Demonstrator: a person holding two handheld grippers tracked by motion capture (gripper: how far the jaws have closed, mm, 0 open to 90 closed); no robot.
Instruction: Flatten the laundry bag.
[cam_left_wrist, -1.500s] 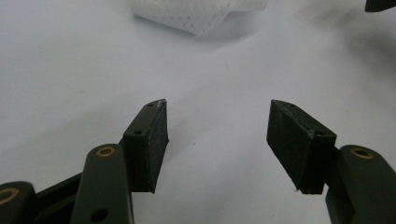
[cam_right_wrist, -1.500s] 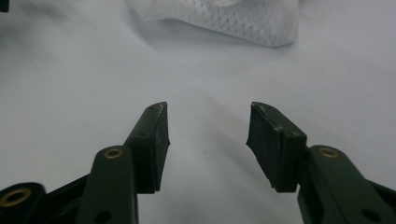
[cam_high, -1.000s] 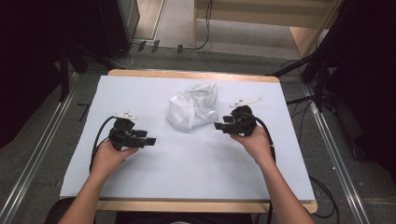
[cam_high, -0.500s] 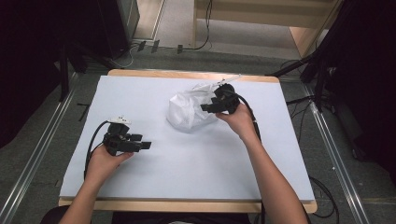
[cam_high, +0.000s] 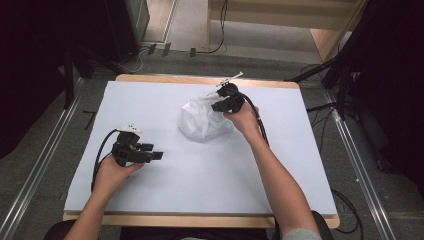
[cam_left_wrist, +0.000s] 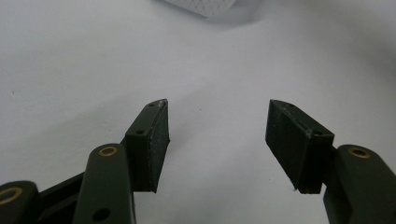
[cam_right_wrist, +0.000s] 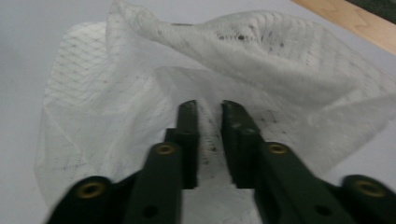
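A crumpled white mesh cloth (cam_high: 200, 122) lies on the white table (cam_high: 210, 190), right of centre toward the far edge. My right gripper (cam_high: 216, 106) sits at the cloth's far right side. In the right gripper view its jaws (cam_right_wrist: 208, 106) stand almost together, with a fold of the cloth (cam_right_wrist: 280, 60) between them. My left gripper (cam_high: 156, 155) rests low over the bare table at the near left, pointing right. Its jaws (cam_left_wrist: 217, 109) are wide open with nothing between them, and an edge of the cloth (cam_left_wrist: 205, 5) shows far ahead.
The table's wooden rim (cam_high: 200, 79) runs just behind the cloth. Cables (cam_high: 260, 125) trail from both grippers along the forearms. Bare table surface lies between the two hands and in front of them. Floor rails and dark equipment surround the table.
My right gripper has moved away from me and to the left, onto the cloth's far side, and its jaws have come together there. My left gripper has drifted slightly toward me and stays open.
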